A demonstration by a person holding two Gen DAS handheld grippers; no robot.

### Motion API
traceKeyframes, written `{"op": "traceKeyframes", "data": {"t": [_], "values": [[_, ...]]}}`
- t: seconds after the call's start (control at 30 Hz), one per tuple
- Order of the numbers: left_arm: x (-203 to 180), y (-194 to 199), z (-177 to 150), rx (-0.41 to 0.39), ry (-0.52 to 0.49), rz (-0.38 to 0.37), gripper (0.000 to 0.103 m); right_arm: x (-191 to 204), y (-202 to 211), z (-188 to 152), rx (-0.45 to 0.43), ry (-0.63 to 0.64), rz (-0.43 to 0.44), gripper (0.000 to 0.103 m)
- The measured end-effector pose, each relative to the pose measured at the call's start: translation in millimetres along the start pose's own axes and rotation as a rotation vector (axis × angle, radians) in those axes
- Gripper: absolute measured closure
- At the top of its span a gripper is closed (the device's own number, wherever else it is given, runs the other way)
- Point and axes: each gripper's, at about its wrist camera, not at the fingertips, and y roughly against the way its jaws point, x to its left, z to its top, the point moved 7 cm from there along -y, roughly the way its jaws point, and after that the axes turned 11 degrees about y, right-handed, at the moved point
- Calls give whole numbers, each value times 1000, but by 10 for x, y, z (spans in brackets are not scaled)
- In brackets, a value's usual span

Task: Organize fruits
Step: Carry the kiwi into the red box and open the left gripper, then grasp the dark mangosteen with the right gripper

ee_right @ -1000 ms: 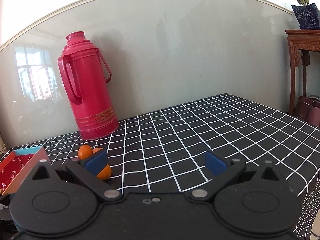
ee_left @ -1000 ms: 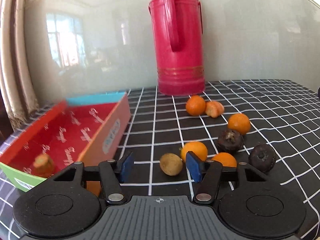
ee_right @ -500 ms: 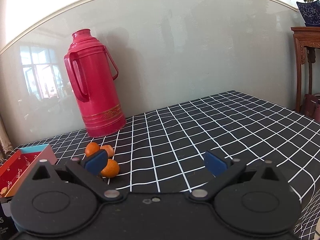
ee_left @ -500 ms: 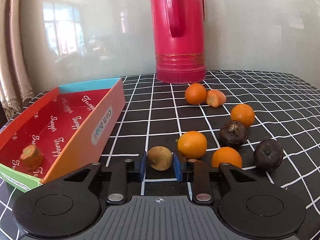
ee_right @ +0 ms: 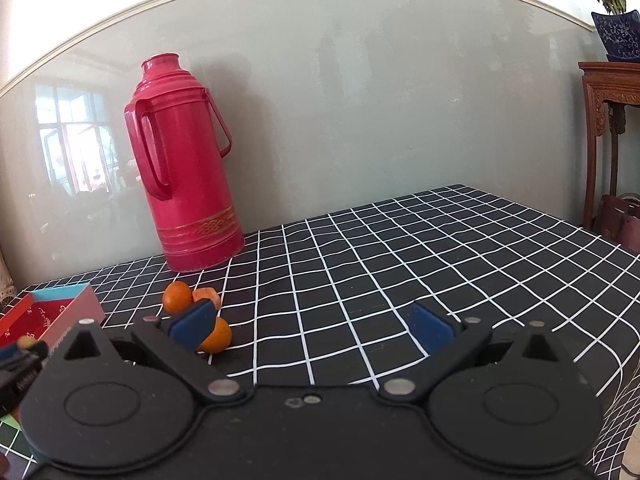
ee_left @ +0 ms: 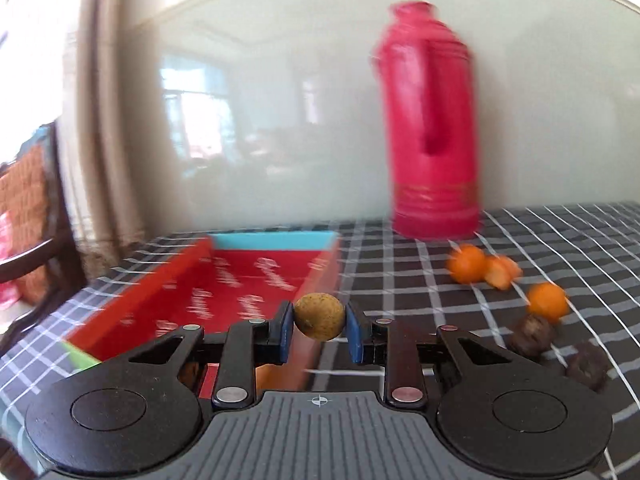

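Now the left gripper [ee_left: 320, 330] pinches a small brown fruit [ee_left: 319, 316] between its blue pads, in front of the red box [ee_left: 240, 280]. Right gripper [ee_right: 312, 326] hangs wide open over the checked tablecloth [ee_right: 400, 248], holding nothing.

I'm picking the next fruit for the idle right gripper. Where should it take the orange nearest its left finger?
Probably across the widest middle of the orange, from above: it is round and lies loose on the tablecloth, and the open right gripper is beside it.
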Motion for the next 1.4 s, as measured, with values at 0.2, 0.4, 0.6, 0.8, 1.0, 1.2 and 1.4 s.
{"op": "traceKeyframes", "data": {"t": [0.2, 0.4, 0.6, 0.8, 1.0, 1.2, 1.4], "values": [[500, -123, 83, 37, 105, 137, 75, 155, -21, -14, 9, 31, 29, 6], [869, -269, 34, 118, 173, 224, 75, 334, -32, -27, 12, 70, 54, 6], [970, -289, 41, 134, 176, 220, 72, 439, -53, -54, 21, 96, 67, 6], [1033, -132, 125, 64, 201, 256, 12, 515, -74, -87, 32, 127, 74, 6], [1223, -11, 191, 38, 255, 260, 10, 627, -139, -137, 55, 164, 105, 6], [1431, 164, 267, -7, 272, 266, 4, 757, -239, -196, 88, 204, 127, 27], [1605, 250, 291, -29, 263, 291, 3, 773, -439, -343, 191, 150, 161, 48]]}}
